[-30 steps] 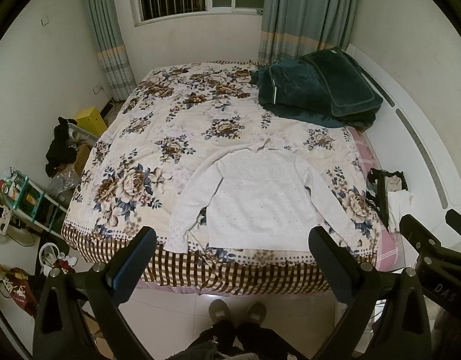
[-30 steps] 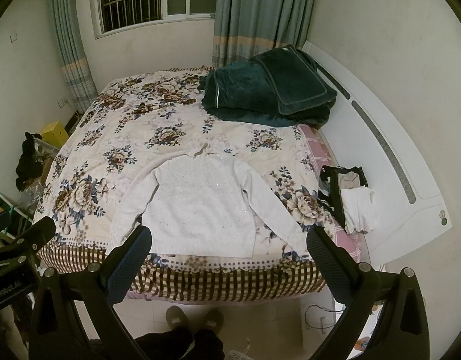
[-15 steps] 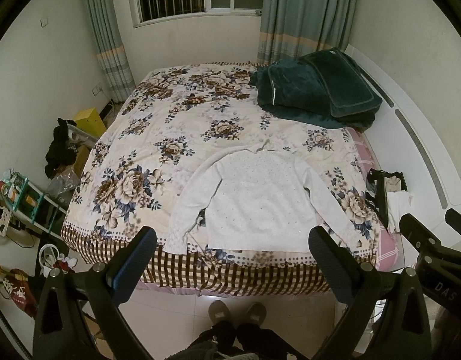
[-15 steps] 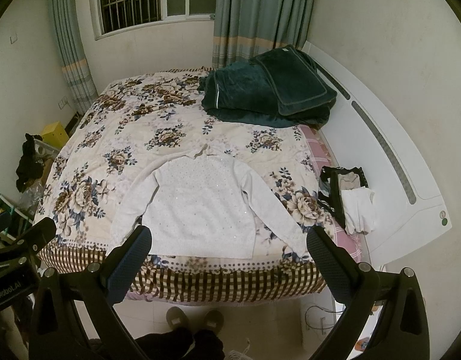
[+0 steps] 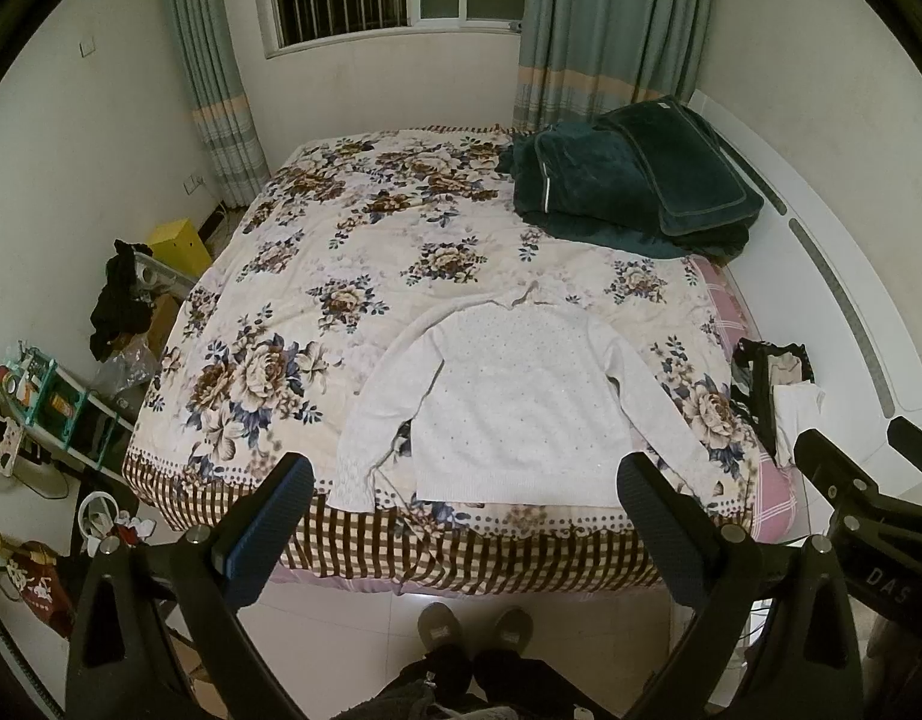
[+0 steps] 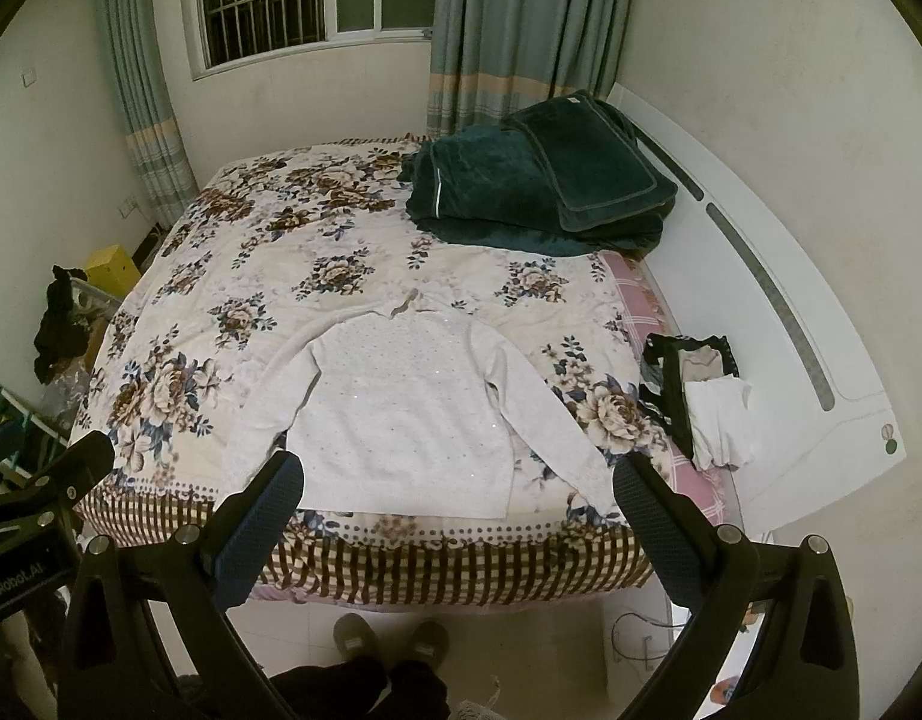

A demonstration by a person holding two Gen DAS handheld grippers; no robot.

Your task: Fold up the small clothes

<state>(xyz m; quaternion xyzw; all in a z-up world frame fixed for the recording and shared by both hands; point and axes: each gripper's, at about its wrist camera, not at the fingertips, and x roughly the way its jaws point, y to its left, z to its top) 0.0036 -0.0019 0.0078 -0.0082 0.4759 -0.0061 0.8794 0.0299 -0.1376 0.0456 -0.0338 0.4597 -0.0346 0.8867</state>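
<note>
Both jaws stand wide and empty: the left gripper (image 5: pixel 464 516) and right gripper (image 6: pixel 458 510) hang above the bed's foot. At twelve o'clock from each lies the white long-sleeved knit sweater (image 5: pixel 521 408), flat on the floral quilt (image 5: pixel 317 312), sleeves spread. Dark green folded blankets (image 5: pixel 629 180) sit at one o'clock.

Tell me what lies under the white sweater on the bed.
The white sweater lies flat on the floral quilt, its hem near the quilt's checked border. The quilt's print directly beneath it is covered, so nothing else can be confirmed there.
</note>
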